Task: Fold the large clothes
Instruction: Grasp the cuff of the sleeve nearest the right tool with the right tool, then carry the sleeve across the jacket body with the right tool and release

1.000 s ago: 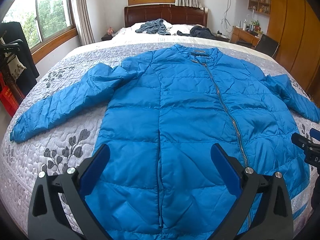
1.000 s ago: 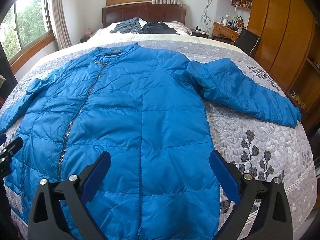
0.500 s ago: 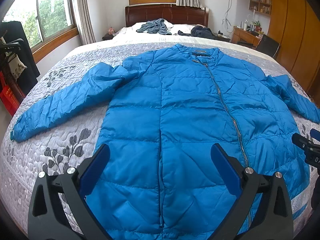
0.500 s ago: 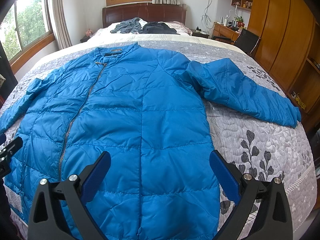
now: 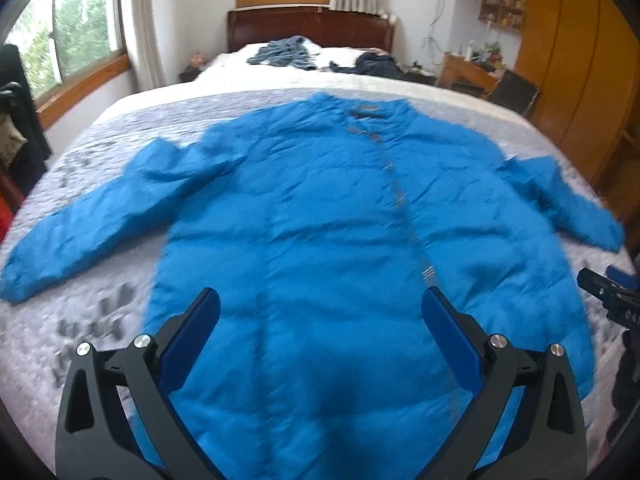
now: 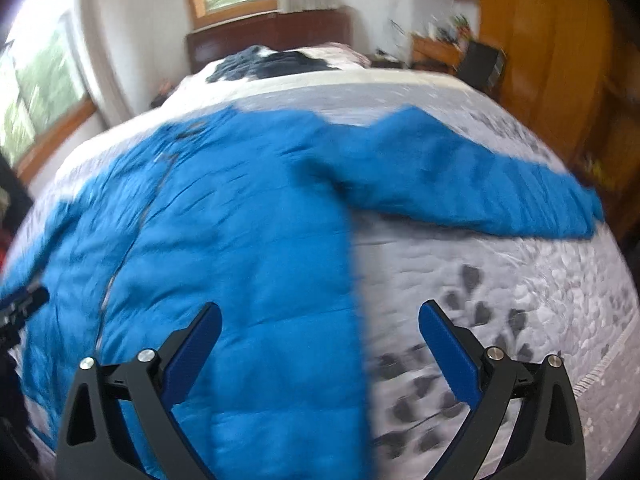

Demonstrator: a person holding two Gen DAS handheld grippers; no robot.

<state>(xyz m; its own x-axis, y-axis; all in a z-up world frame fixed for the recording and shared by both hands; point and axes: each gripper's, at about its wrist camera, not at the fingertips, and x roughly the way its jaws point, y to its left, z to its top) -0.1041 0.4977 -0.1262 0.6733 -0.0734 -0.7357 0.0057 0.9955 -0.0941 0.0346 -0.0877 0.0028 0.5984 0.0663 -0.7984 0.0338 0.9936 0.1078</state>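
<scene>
A big blue puffer jacket lies flat and zipped on the bed, collar far, both sleeves spread outward. My left gripper hovers open above the jacket's lower front, nothing between its fingers. In the right wrist view the same jacket fills the left half, its sleeve stretching right. My right gripper is open above the jacket's right side edge and the bare quilt. The other gripper's tip shows at the right edge of the left view. Both views are motion-blurred.
The grey quilt with dark leaf prints covers the bed. Crumpled dark clothes lie near the wooden headboard. Wooden wardrobes stand at the right, windows on the left, a desk and chair at the far right.
Both grippers have moved: the left view has pulled back and tilted up, while the right one swung right, off the jacket's middle toward its side edge. Both stay open.
</scene>
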